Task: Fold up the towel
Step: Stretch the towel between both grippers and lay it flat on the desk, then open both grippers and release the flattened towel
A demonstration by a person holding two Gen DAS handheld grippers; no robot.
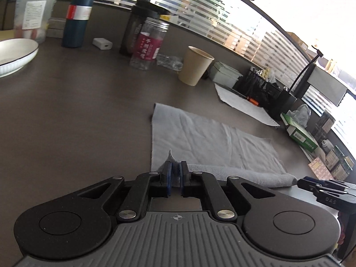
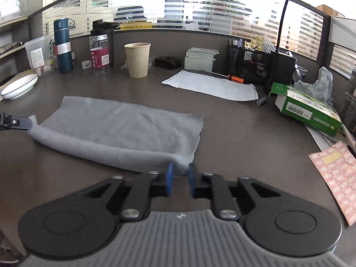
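Left hand-held gripper (image 1: 175, 173): you pinch the grey terry towel's (image 1: 209, 140) corner.
Right hand-held gripper (image 2: 180, 175): released; fold's long axis spans both.

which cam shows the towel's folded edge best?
Right wrist. The folded edge of the towel runs unobstructed across the frame, from the left claw to the right claw. In the left wrist view the left claw's own linkage hides much of the edge.

At the lower centre of the frame, the folded grey towel's (image 2: 124, 131) near corner is flanked by the parted right gripper (image 2: 180, 173).
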